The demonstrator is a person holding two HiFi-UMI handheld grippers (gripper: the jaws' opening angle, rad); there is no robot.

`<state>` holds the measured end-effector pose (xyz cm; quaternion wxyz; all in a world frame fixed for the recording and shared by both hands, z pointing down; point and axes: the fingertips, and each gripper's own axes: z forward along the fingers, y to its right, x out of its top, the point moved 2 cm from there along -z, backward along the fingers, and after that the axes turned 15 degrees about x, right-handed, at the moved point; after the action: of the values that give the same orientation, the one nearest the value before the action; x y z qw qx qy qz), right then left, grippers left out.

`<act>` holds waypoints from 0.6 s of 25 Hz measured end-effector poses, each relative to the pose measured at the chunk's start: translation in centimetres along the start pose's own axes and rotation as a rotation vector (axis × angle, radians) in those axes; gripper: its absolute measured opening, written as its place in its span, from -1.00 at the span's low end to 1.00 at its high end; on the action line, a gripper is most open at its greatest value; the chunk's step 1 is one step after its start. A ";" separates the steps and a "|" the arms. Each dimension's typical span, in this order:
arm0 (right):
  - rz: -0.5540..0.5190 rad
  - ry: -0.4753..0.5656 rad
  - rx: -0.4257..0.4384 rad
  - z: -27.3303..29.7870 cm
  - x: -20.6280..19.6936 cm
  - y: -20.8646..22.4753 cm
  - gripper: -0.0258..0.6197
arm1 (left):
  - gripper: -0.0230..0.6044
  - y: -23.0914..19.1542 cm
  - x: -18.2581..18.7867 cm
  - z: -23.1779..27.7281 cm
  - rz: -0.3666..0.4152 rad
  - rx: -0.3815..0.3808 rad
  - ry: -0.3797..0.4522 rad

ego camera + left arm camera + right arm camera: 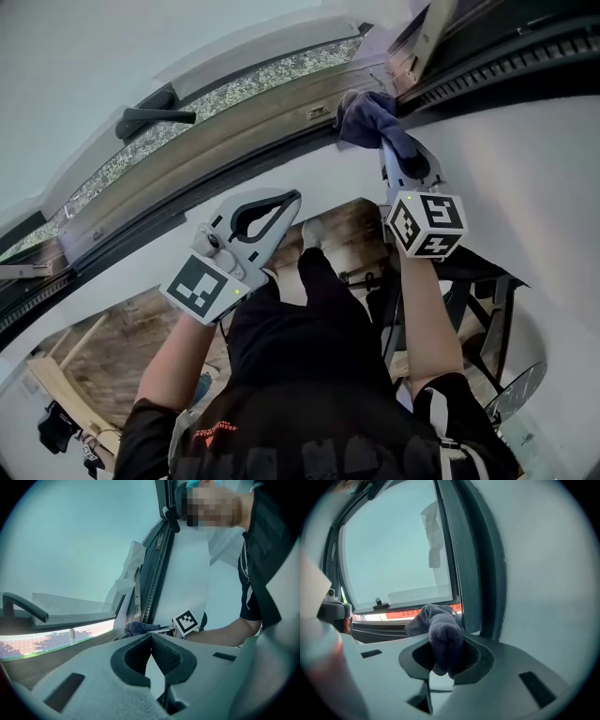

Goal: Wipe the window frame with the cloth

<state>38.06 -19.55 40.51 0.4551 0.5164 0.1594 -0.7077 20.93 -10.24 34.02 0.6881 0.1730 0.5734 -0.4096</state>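
- Dark shirt [309,375] of the person fills the bottom of the head view, behind both tools, and a bare forearm [427,319] runs up to the right one.
- The left tool [151,637] is held in the air short of the window. Its jaws are closed, with the pads meeting at the tip and nothing between them; only a loop-shaped gap sits behind the tips.
- The right tool [446,651] is clamped on a dark blue cloth [440,630]. A fold of it is pinched between the jaws, and the rest bunches out ahead of the tips.
- That bunched end is pressed against the window frame [234,122] directly ahead of the right tool, at the corner where the lower rail meets the dark upright.
- From the left tool, the cloth lies ahead and slightly to the left, well apart from its tips, with the right tool's marker cube [187,622] just to the right of it.
- A black handle [155,115] sits on the frame ahead of the left tool and off to its left, well apart from the cloth.
- A pale wall [525,159] runs along the right side of the right tool.
- A wooden floor [356,234] shows far below, between the two tools.
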 end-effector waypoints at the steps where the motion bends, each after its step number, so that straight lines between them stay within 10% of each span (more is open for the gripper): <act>1: -0.005 0.005 0.002 -0.1 0.2 -0.4 -0.72 | -0.86 -0.1 0.0 -0.3 0.000 0.003 0.002; 15: -0.119 0.088 0.172 1.7 5.2 -12.3 -0.73 | -0.86 -3.9 0.4 -8.9 -0.021 0.140 0.070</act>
<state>26.81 -16.61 33.62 0.3588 0.5737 0.1484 -0.7212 12.14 -6.44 32.07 0.6495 0.2291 0.5688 -0.4496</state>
